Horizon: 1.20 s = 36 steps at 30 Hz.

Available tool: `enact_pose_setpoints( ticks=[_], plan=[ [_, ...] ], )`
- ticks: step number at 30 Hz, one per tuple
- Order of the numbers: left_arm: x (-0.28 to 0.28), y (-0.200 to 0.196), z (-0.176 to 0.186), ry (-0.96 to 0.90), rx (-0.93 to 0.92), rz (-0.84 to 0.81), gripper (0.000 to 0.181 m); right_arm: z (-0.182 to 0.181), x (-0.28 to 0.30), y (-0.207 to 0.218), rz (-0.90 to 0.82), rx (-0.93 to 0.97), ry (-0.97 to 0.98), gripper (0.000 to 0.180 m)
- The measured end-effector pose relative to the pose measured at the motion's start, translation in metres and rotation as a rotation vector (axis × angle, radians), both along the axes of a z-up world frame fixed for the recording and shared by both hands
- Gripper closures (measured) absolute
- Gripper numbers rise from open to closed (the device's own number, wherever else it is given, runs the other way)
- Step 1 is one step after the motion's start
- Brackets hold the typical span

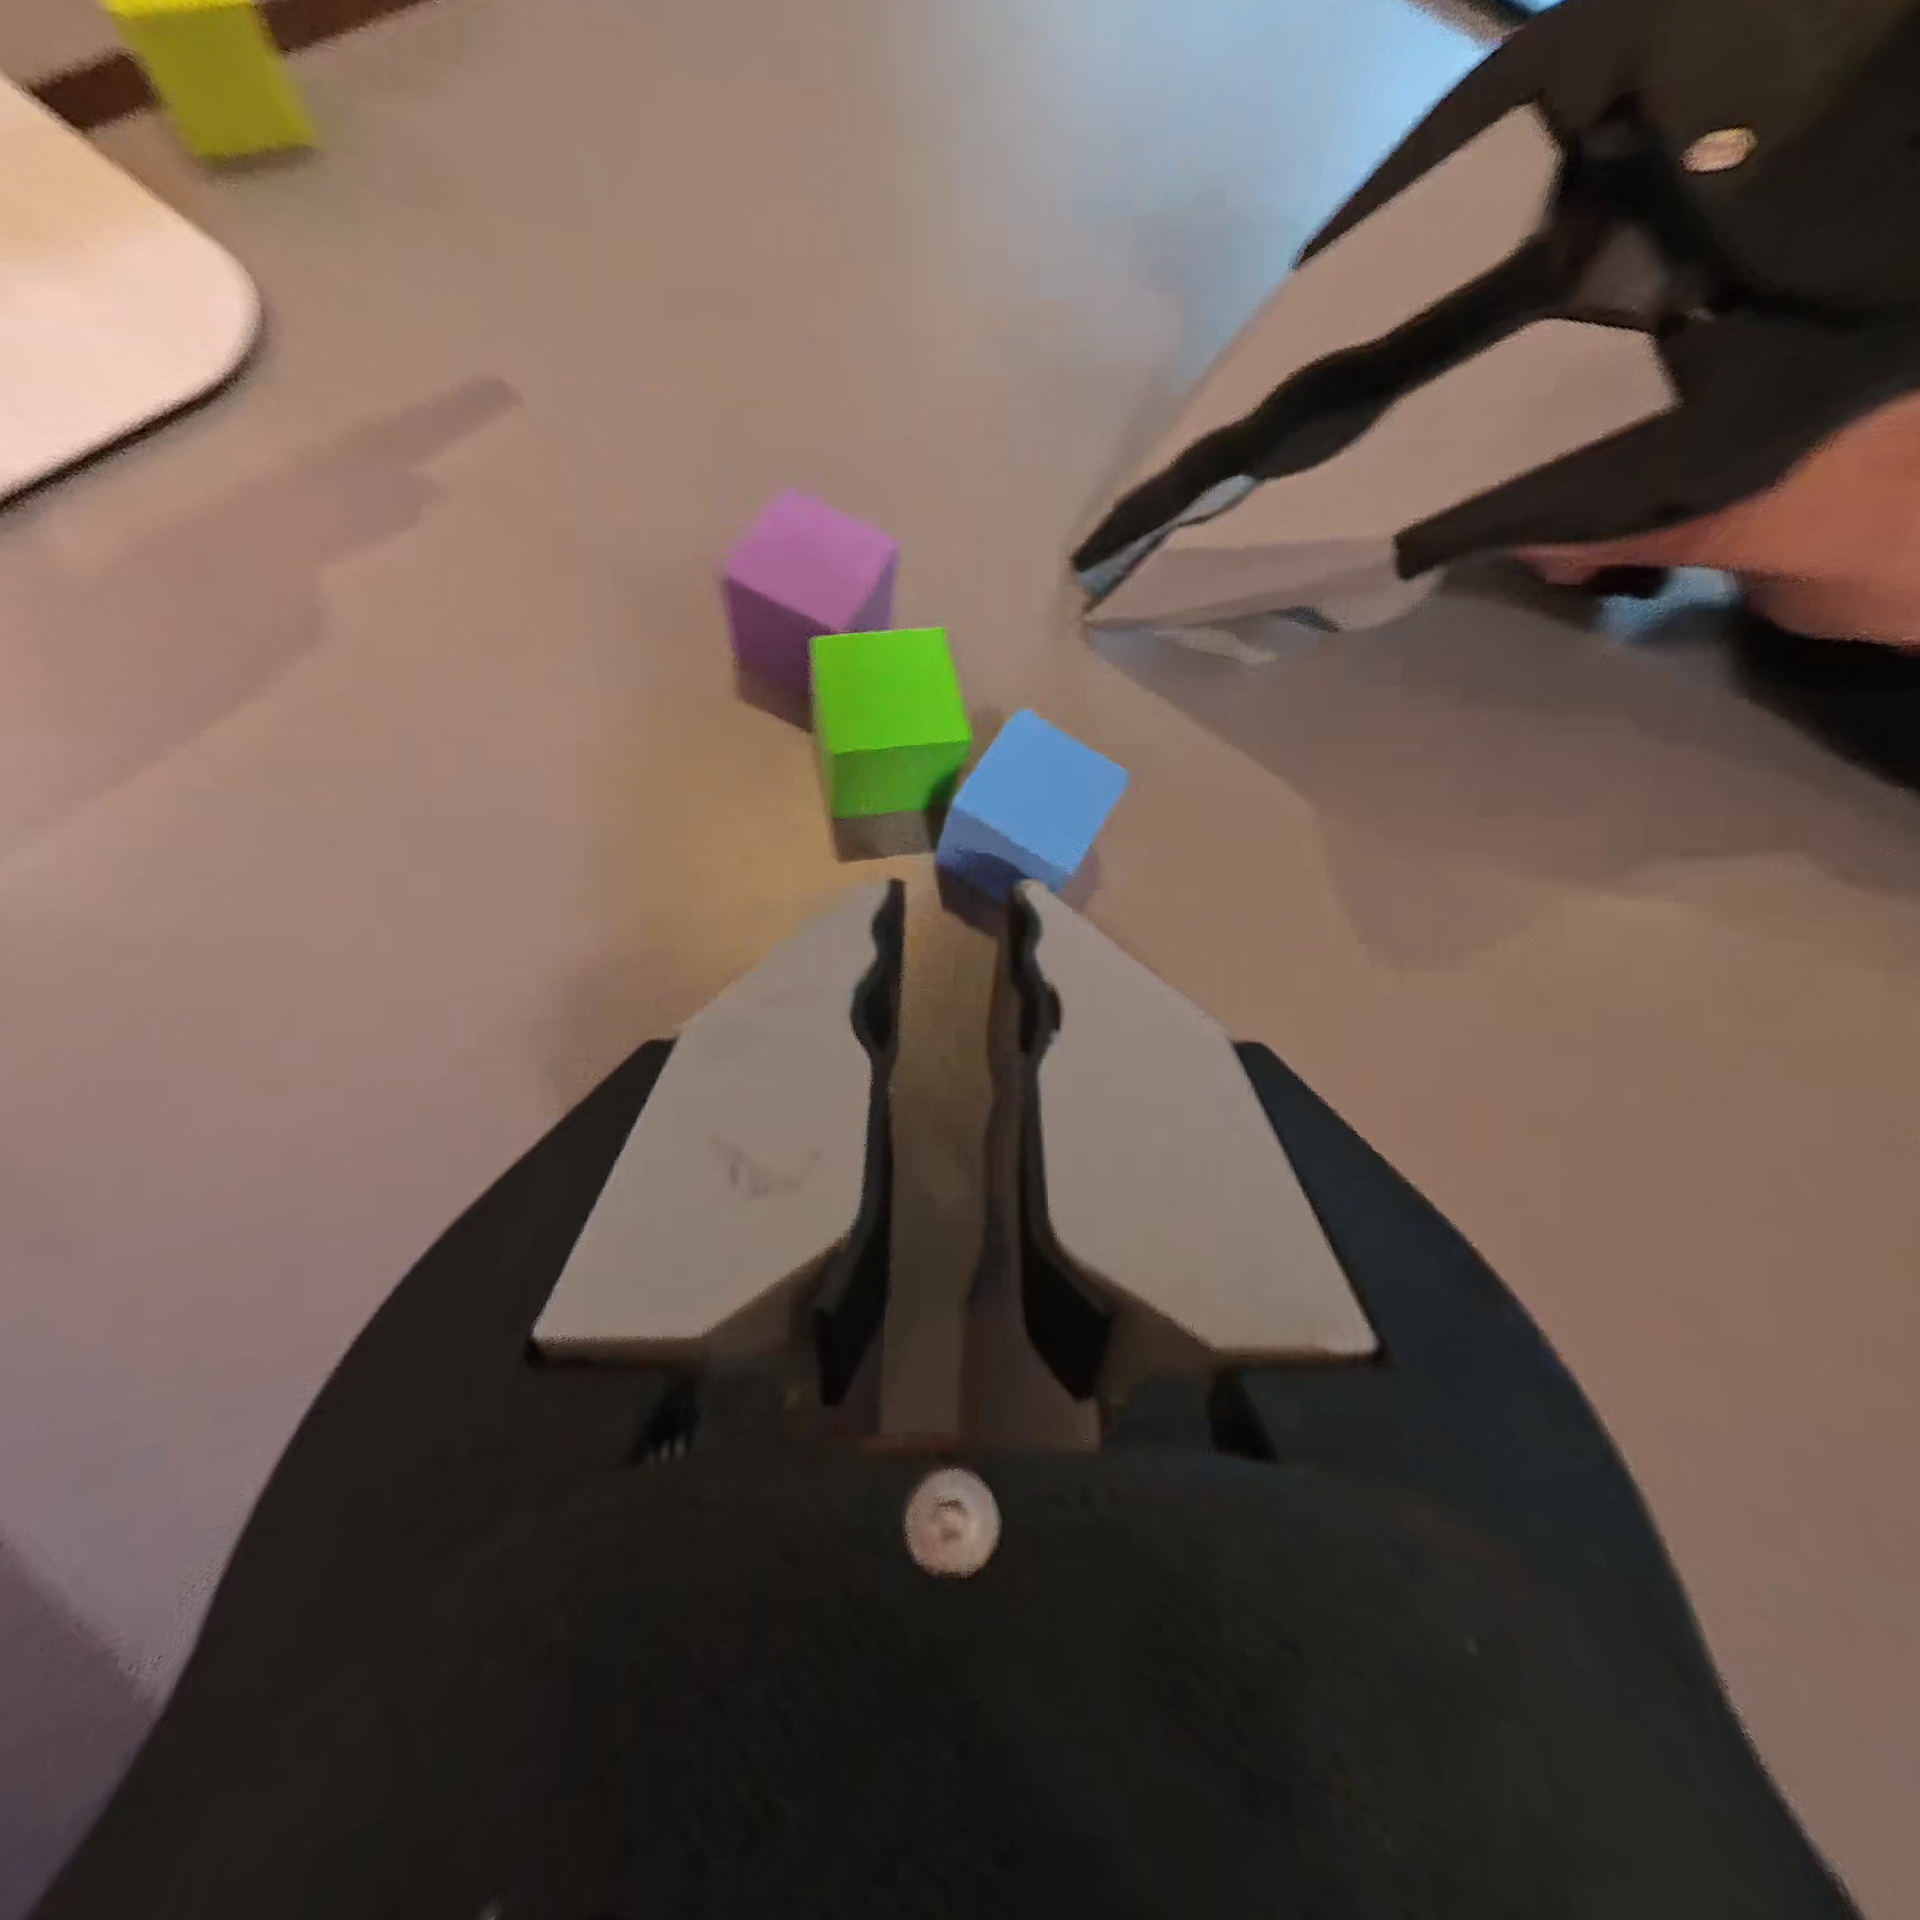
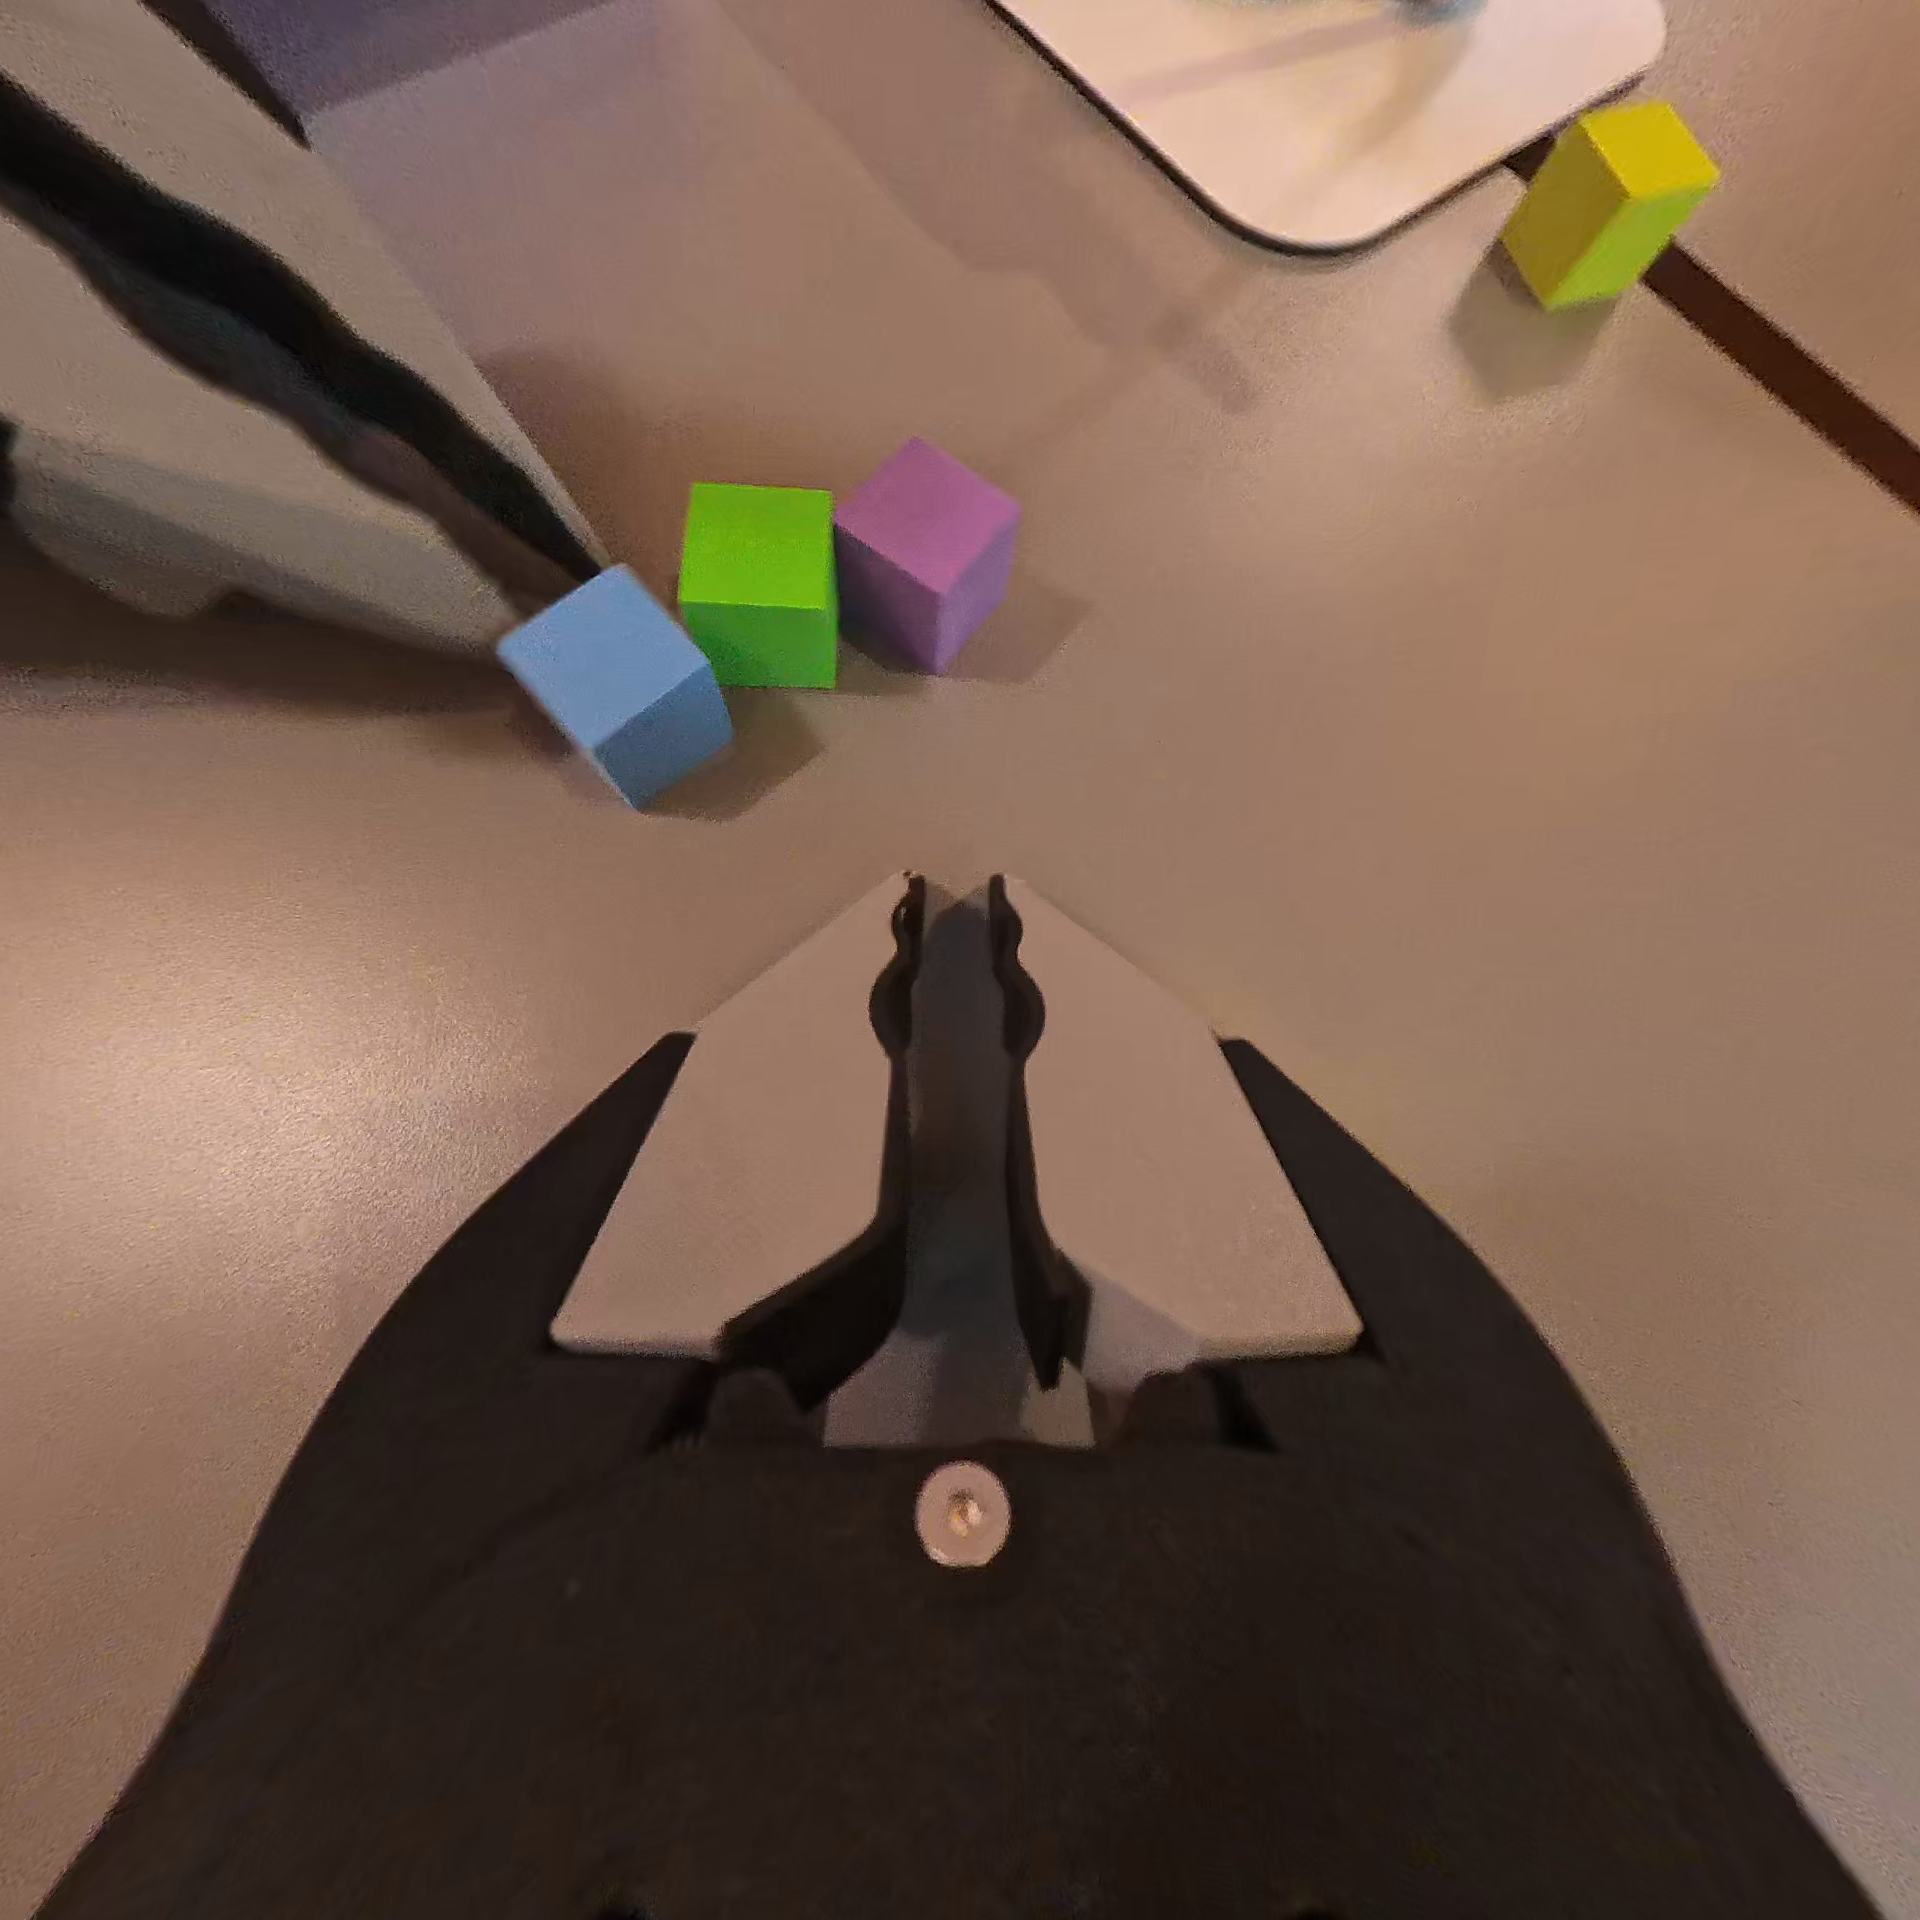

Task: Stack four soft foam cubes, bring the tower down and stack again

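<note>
Three foam cubes lie in a row on the tan table: purple (image 1: 810, 592), green (image 1: 888, 717) and blue (image 1: 1029, 800). The blue one sits skewed against the green. A yellow cube (image 1: 218, 78) stands apart at the far left. My left gripper (image 1: 958, 894) is low at the blue cube, its right fingertip (image 1: 1029, 896) at the cube's near edge. Its jaws stand narrowly apart with nothing between them. My right gripper (image 2: 953, 883) hovers short of the cubes, jaws narrowly apart and empty. In the right wrist view the blue (image 2: 613, 675), green (image 2: 758, 582), purple (image 2: 925, 551) and yellow (image 2: 1605, 203) cubes all show.
A white rounded board (image 1: 104, 312) lies at the far left, also in the right wrist view (image 2: 1351, 114). A dark seam (image 2: 1766, 332) runs by the yellow cube. The right gripper (image 1: 1247, 540) and a hand (image 1: 1818, 540) are to the right of the cubes. The left gripper (image 2: 577, 577) is behind the blue cube. The tips of one gripper are about 9 cm away from the tips of the other. The yellow cube (image 1: 218, 78) lies around 20 cm away from my right fingertips. It turns up in the right wrist view (image 2: 1565, 214) as well.
</note>
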<state>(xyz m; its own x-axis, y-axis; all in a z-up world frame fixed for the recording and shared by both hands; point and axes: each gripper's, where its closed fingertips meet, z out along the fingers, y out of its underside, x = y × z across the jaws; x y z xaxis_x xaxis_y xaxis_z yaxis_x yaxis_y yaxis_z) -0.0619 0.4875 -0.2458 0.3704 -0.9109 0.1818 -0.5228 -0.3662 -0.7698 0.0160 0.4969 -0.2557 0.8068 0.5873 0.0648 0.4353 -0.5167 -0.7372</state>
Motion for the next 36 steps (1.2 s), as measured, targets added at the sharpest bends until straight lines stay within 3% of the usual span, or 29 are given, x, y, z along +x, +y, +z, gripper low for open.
enact_pose_setpoints(
  ticks=[5, 10, 15, 21, 23, 25, 36],
  plan=[
    [0.011, -0.009, 0.003, -0.064, -0.122, -0.049, 0.156, 0.001, 0.014, -0.001, -0.022, -0.109, 0.170, 0.178],
    [0.017, -0.027, 0.000, -0.026, -0.086, -0.140, 0.148, 0.001, 0.023, -0.001, -0.033, -0.127, 0.196, 0.180],
    [0.019, -0.019, -0.004, 0.026, -0.008, -0.083, 0.122, 0.000, 0.024, -0.001, -0.030, -0.119, 0.184, 0.180],
    [0.028, -0.003, -0.007, 0.074, 0.060, 0.045, 0.129, 0.000, 0.024, -0.001, -0.029, -0.113, 0.174, 0.179],
    [0.030, -0.005, -0.008, 0.091, 0.080, 0.036, 0.140, 0.000, 0.024, -0.001, -0.028, -0.114, 0.176, 0.179],
    [0.035, -0.017, -0.008, 0.086, 0.082, -0.044, 0.151, 0.000, 0.024, -0.001, -0.027, -0.114, 0.177, 0.179],
    [0.010, -0.125, -0.005, 0.033, -0.100, -0.789, 0.152, 0.001, 0.022, -0.002, -0.011, -0.109, 0.172, 0.174]
  ],
)
